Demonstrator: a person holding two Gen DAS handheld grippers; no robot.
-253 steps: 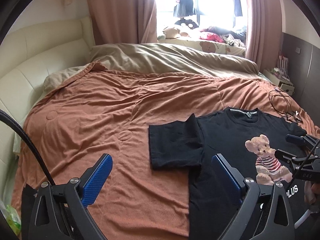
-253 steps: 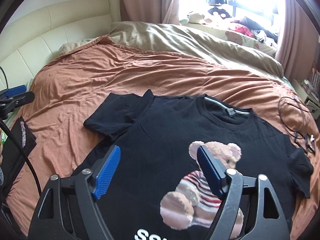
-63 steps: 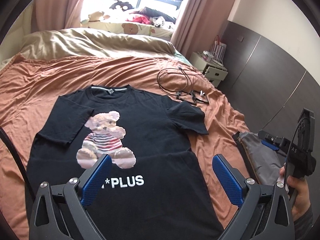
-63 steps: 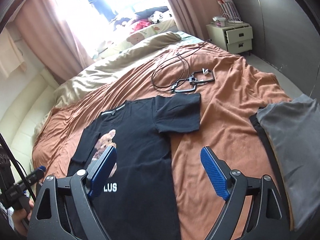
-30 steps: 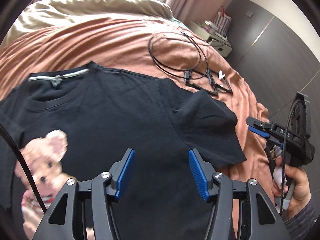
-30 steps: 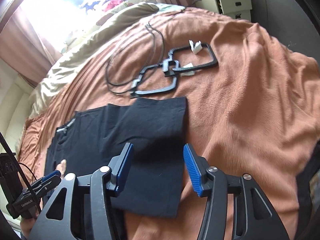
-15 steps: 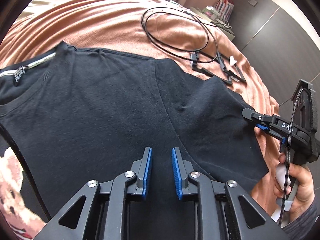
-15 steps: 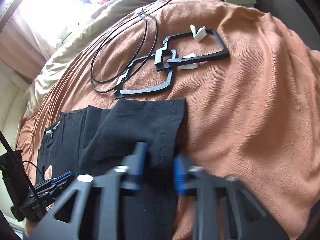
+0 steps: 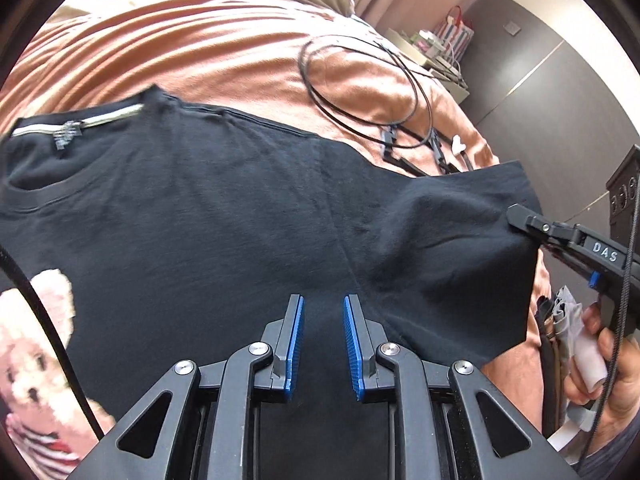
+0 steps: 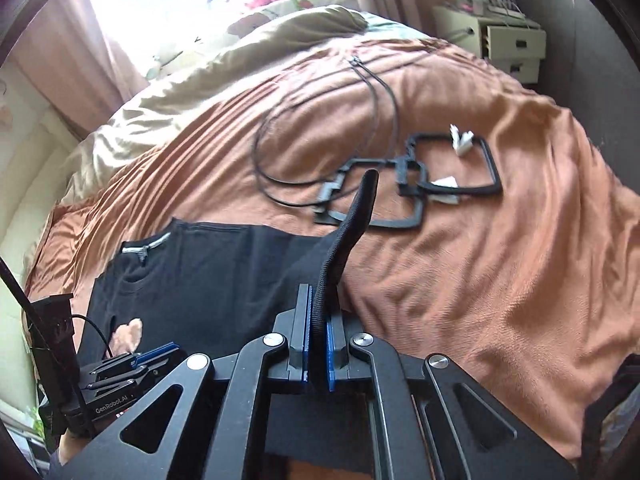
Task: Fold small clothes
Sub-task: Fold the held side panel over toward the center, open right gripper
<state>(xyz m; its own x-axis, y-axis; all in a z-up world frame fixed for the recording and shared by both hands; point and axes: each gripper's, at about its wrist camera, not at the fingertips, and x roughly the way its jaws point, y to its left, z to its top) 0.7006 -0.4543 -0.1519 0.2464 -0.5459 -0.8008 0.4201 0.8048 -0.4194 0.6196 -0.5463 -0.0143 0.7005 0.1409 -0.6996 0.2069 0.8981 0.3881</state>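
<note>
T-shirts: one, black (image 9: 224, 216), with one bear print (image 9: 28, 360) at lower left of the left wrist view
Sleeves seen: one (image 9: 452, 248), right of centre
Claws: two, the left claw (image 9: 323, 344) and the right claw (image 10: 318, 340)
Hands: one (image 9: 604, 364), lower right edge
Blankets: one, orange (image 10: 500, 264)
Duvets: one, beige (image 10: 224, 64), upper left
Cable loops: one bundle (image 10: 320, 148)
Black frames: two linked (image 10: 416, 184)
Drawer units: one (image 10: 512, 44), upper right

Daylit, bright from the window (image 10: 160, 4) at top left of the right view, blown out to white glare there. Strong fisheye bending and dark vignette at all edges. Slight motion blur on the blanket (image 10: 500, 240) and the bear print (image 9: 32, 360); black shirt (image 9: 200, 220) reads flat, little shadow detail.
</note>
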